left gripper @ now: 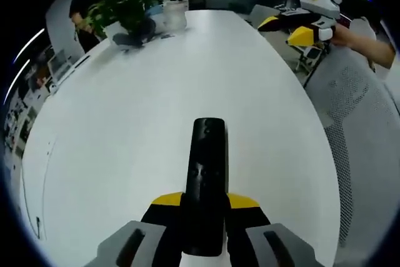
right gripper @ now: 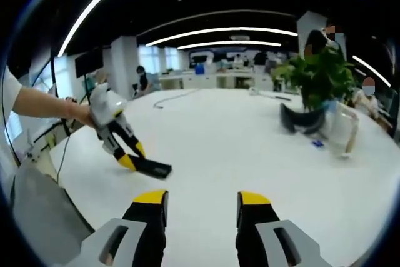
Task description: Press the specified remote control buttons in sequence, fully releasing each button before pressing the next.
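A long black remote control (left gripper: 207, 173) lies lengthwise between the yellow-tipped jaws of my left gripper (left gripper: 205, 201), which is shut on it above the white table (left gripper: 125, 129). In the right gripper view the same left gripper (right gripper: 130, 156), held by a person's hand, holds the remote (right gripper: 153, 168) low over the table's left part. My right gripper (right gripper: 203, 199) stands open with nothing between its jaws, well back from the remote. In the left gripper view, the right gripper (left gripper: 284, 29) hovers beyond the table's far right edge.
A potted green plant (left gripper: 125, 4) and a clear jug (left gripper: 175, 14) stand at the table's far end; they appear again as plant (right gripper: 319, 76) and jug (right gripper: 344, 129). A grey mesh chair (left gripper: 362, 110) stands by the table's right edge. People sit in the background.
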Available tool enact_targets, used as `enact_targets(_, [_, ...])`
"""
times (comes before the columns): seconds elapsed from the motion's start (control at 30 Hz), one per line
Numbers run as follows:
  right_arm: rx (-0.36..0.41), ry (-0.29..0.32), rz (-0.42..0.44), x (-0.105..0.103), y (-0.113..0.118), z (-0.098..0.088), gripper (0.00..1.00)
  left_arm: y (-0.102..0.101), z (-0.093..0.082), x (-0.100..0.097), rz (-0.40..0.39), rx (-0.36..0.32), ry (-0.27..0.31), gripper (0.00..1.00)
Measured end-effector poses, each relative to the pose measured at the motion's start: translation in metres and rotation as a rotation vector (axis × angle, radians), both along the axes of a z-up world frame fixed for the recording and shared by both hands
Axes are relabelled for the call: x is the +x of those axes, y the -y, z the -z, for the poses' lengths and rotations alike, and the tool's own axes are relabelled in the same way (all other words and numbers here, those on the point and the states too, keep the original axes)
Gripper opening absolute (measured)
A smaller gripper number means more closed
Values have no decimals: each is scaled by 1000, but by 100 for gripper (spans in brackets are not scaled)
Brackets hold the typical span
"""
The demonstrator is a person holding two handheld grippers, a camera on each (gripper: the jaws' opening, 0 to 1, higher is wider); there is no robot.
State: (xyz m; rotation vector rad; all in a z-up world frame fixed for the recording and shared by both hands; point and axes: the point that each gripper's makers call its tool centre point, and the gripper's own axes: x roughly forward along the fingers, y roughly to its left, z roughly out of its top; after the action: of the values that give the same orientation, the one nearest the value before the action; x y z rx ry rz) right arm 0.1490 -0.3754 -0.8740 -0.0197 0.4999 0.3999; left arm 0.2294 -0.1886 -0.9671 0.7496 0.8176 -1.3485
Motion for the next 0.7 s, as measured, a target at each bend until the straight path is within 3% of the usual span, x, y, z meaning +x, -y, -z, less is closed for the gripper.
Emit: enact_targets(0.7, [2, -19, -18, -1, -4, 3, 41, -3, 0, -29, 4, 37, 5, 23])
